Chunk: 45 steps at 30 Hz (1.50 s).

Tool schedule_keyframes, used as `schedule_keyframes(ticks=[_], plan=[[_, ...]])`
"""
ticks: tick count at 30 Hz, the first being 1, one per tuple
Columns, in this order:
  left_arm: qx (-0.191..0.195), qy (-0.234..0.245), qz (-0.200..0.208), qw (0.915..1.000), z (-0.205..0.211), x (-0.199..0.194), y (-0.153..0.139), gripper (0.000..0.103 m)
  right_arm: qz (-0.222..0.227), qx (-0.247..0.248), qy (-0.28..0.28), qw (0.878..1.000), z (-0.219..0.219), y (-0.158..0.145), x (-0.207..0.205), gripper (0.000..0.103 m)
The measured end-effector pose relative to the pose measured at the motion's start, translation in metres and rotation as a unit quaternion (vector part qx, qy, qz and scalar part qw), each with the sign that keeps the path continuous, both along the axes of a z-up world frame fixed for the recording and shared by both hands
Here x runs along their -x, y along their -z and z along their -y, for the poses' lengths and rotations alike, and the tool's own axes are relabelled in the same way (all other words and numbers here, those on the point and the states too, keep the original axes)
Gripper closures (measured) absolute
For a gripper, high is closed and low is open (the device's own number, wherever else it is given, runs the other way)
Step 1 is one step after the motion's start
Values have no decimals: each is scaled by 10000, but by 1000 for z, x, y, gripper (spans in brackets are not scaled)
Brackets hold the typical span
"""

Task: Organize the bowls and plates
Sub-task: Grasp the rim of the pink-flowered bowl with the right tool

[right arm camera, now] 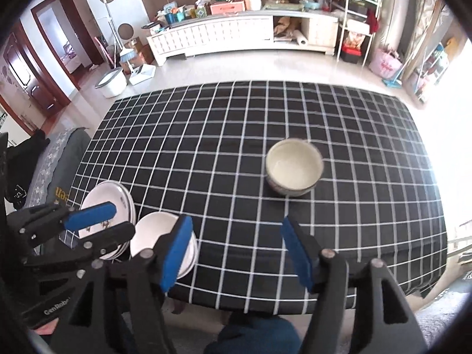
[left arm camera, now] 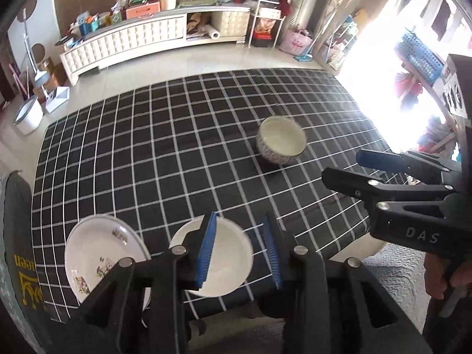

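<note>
A patterned bowl [left arm camera: 281, 141] [right arm camera: 294, 167] stands upright on the black checked table [left arm camera: 177, 147] [right arm camera: 236, 135], right of centre. A stack of plain white plates [left arm camera: 227, 259] [right arm camera: 153, 236] sits at the near left edge. Beside it on the left lies a stack of flower-printed plates [left arm camera: 97, 250] [right arm camera: 106, 199]. My left gripper [left arm camera: 240, 247] is open and empty above the plain stack; it also shows in the right wrist view [right arm camera: 97, 221]. My right gripper [right arm camera: 236, 250] is open and empty over the near table edge, well short of the bowl; it also shows in the left wrist view [left arm camera: 345, 166].
A grey cushioned seat [right arm camera: 56, 171] stands left of the table. A white cabinet [right arm camera: 236, 34] with clutter runs along the far wall across a light floor. A white bin [right arm camera: 113, 82] stands on the floor beyond the table's left corner.
</note>
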<state>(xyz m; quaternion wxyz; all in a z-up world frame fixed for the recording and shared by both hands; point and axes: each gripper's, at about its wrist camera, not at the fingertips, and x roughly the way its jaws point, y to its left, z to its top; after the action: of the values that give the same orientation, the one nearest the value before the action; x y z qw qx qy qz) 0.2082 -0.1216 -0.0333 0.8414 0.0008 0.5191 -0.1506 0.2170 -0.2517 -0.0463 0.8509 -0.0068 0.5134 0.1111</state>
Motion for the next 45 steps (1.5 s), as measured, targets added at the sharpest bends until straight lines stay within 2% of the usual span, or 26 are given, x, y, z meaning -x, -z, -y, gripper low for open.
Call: schedule_keyframes(ticks=[2, 8, 11, 14, 18, 22, 27, 32, 36, 41, 43, 45], plan=[[-6, 43, 45, 10000, 8, -4, -6, 64, -5, -14, 24, 10000, 8, -5, -2, 25], [-58, 124, 74, 9999, 33, -25, -15, 61, -50, 91, 210, 9997, 31, -15, -17, 24], [-6, 151, 7, 9999, 46, -43, -14, 61, -81, 140, 501, 9986, 46, -17, -29, 17], [12, 169, -86, 9998, 57, -59, -9, 61, -278, -166, 619, 9976, 61, -11, -44, 16], [69, 157, -350, 9992, 72, -90, 7, 61, -502, -309, 631, 9963, 73, 3, -60, 16], [-110, 80, -521, 9986, 83, -119, 28, 61, -656, -275, 739, 9947, 84, 24, -80, 16], [-92, 24, -827, 9965, 92, -150, 62, 61, -753, -550, 833, 9922, 99, 46, -103, 16], [-161, -18, -937, 9955, 100, -170, 90, 61, -913, -463, 801, 9915, 103, 73, -128, 16], [-175, -13, -1011, 9947, 106, -185, 108, 64, -1076, -485, 752, 9902, 103, 91, -141, 24], [-43, -10, -1269, 9919, 108, -204, 136, 74, -1250, -504, 715, 9883, 103, 114, -153, 45], [-95, 34, -1337, 9910, 111, -207, 145, 81, -1336, -586, 742, 9865, 106, 121, -156, 55], [-126, 116, -1316, 9912, 114, -209, 152, 82, -1430, -640, 765, 9847, 107, 129, -158, 60]])
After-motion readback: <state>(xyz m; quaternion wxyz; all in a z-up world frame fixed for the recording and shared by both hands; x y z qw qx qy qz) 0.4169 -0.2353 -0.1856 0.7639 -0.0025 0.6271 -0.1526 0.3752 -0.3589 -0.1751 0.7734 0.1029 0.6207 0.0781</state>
